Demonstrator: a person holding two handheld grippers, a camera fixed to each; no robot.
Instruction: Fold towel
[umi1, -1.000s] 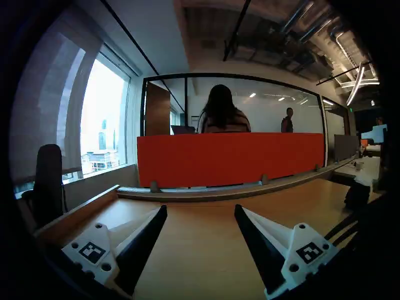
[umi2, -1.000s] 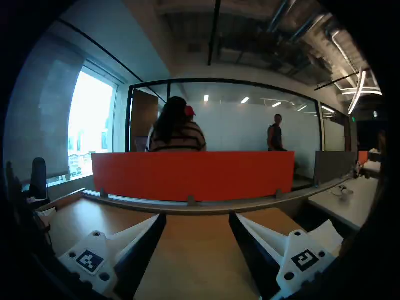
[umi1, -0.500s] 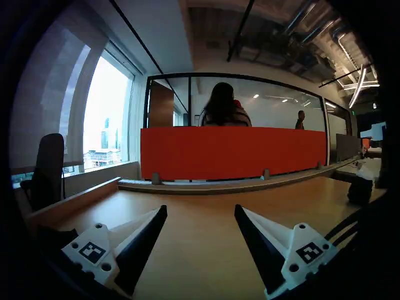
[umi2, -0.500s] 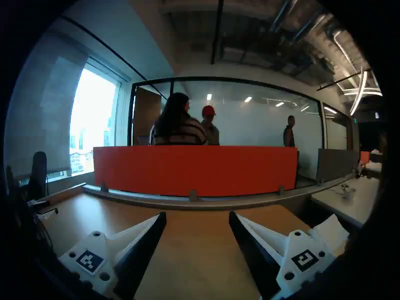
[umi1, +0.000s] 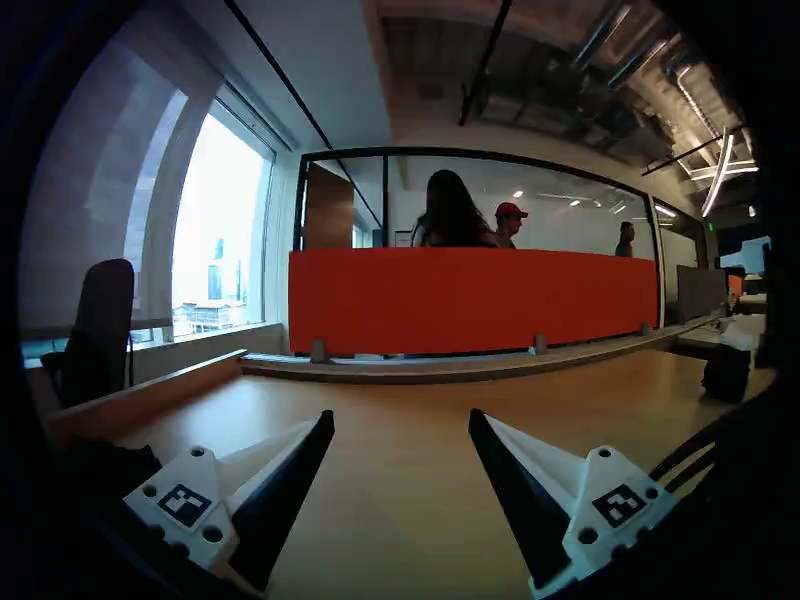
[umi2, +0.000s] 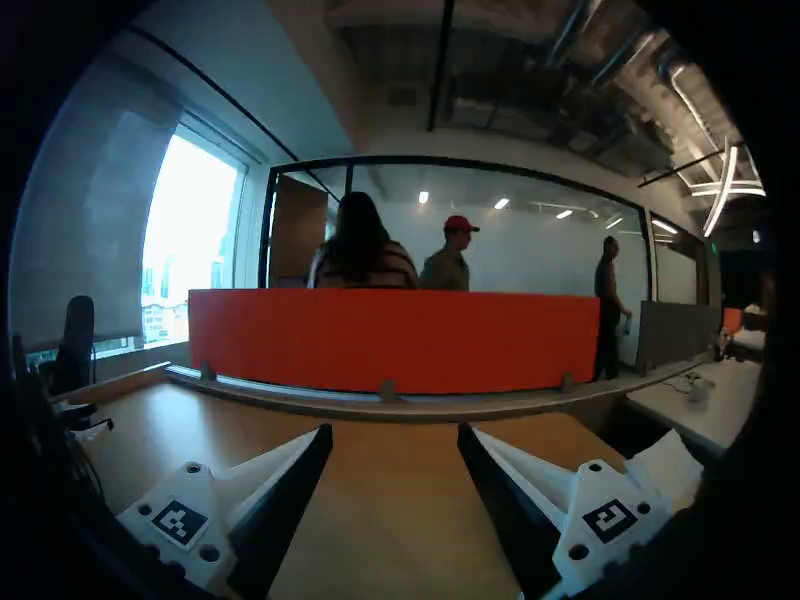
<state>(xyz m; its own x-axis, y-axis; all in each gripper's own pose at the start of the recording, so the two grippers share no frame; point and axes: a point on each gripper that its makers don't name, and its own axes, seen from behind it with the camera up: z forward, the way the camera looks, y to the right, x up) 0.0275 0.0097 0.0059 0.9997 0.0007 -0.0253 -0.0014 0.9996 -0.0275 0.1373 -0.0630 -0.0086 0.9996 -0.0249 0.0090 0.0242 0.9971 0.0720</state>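
Towel: where it lies, I cannot tell from these two views. Left tongs (umi1: 400, 415) are spread wide, nothing between the fingers, pointing low along the wooden table (umi1: 400, 530). Right tongs (umi2: 393, 428) are the same: fingers well apart, gripping nothing, hovering just above the wood.

Across the far edge of the table runs an orange divider (umi1: 470, 300), side to side. Behind it stands a person with long dark hair (umi1: 450, 210), back turned, and just beside them a person in a red cap (umi1: 508, 225). Farther right, a third person (umi1: 625, 240) is by the glass wall (umi1: 560, 205).

Off to the left is a bright window (umi1: 220, 240), with a dark chair (umi1: 100, 330) in front of it.

In the left gripper view, a dark object (umi1: 725, 372) sits on the table at the far right, too blurred to name.

In the right gripper view, a white shape (umi2: 668, 462) pokes up just beside the right-hand finger. Cloth or paper, I cannot tell. A second, paler table (umi2: 715, 415) stretches away on the right, small items on it too tiny to make out.
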